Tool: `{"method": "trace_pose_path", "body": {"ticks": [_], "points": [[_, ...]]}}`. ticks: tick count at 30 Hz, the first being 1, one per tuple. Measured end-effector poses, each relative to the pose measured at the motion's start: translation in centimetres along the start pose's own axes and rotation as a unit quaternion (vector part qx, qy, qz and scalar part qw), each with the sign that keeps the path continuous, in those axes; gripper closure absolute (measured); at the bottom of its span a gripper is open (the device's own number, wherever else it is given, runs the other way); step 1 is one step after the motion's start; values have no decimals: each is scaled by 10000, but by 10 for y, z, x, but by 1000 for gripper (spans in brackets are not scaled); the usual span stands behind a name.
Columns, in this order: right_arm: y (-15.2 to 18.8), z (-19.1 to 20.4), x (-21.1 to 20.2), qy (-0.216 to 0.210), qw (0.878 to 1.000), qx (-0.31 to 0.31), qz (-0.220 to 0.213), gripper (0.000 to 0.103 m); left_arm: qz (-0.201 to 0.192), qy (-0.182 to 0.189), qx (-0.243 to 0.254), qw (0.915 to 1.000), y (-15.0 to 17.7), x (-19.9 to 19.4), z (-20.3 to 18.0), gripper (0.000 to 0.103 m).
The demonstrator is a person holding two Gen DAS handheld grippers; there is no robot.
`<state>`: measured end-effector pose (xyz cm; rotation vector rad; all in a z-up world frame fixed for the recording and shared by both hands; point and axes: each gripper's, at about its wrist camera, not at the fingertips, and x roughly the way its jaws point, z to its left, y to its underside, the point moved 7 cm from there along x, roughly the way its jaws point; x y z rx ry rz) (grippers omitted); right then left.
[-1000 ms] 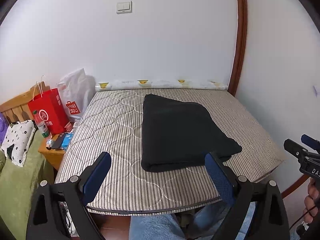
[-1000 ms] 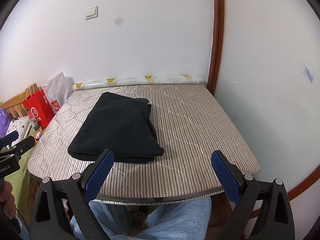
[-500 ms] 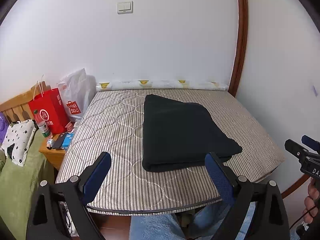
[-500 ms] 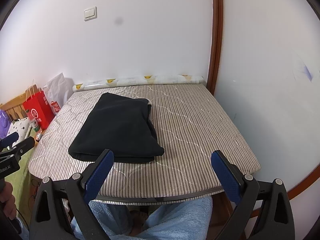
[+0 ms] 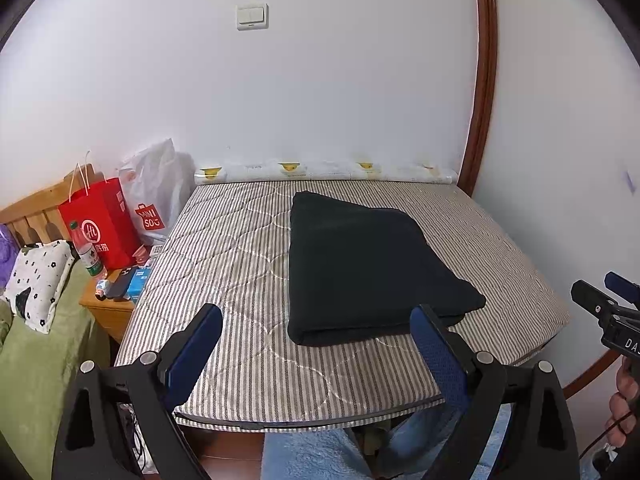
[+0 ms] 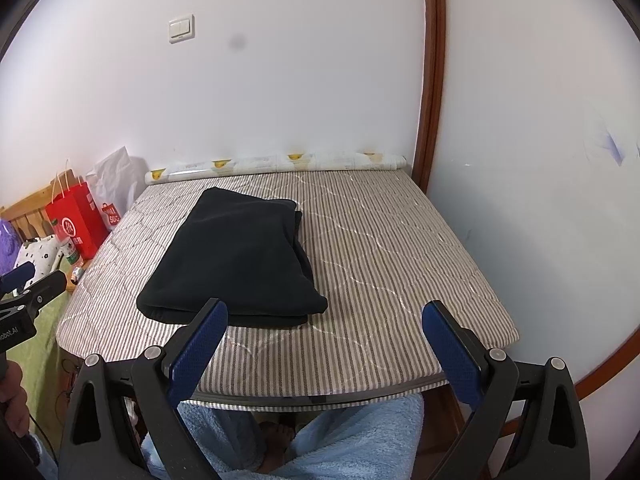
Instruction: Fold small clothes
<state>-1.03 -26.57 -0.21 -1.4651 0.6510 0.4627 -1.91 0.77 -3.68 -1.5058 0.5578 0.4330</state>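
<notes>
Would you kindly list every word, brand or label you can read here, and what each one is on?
"MINI SOU" on the white plastic bag.
"DA", cut off by the frame edge, on the right gripper.
"obot.AI", start cut off, on the left gripper.
Red paper bag characters and green-capped bottle label: unreadable.

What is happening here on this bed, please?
A person holds a two-finger tool in each hand, above the near edge of a striped mattress. The left tool and the right tool are both open and hold nothing. A black garment lies folded on the mattress, and neither tool touches it. The folding looks finished.
</notes>
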Motion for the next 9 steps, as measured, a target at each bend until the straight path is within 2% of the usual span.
{"method": "trace_pose_path", "body": {"ticks": [9], "points": [[0,-4,0,-24,10000,27,-47,6,-30,-66,120,9999,-3,3,2,8]]}}
